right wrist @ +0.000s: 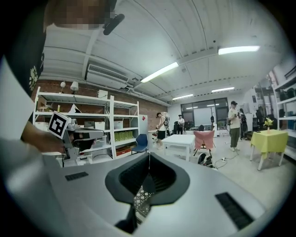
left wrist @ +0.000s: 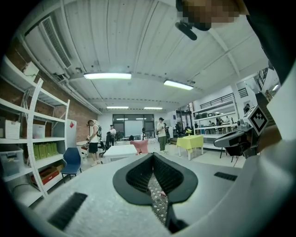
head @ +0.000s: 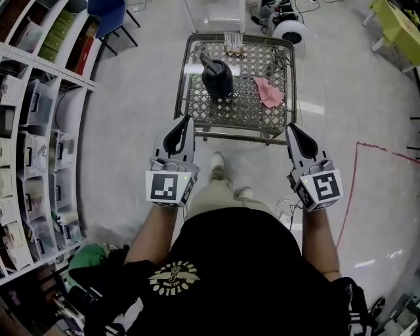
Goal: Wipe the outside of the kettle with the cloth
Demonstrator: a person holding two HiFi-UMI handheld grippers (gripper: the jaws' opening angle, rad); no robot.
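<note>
A dark kettle point(head: 217, 77) stands upright on a metal mesh table point(head: 236, 134) ahead of me. A pink cloth point(head: 268, 92) lies crumpled on the mesh to the kettle's right, apart from it. My left gripper point(head: 188, 119) is held in front of the table's near edge, jaws shut with nothing between them. My right gripper point(head: 289, 126) hovers at the table's near right corner, likewise shut and empty. In the left gripper view the closed tips point(left wrist: 152, 154) meet, with mesh showing below them. The right gripper view shows the same closed tips point(right wrist: 149, 155).
White shelving point(head: 39, 98) with boxes runs along the left. A blue chair point(head: 108, 16) stands at the far left, a yellow table point(head: 394, 23) at the far right. A small glass rack point(head: 231, 42) sits at the table's far edge. Red tape point(head: 351, 190) marks the floor.
</note>
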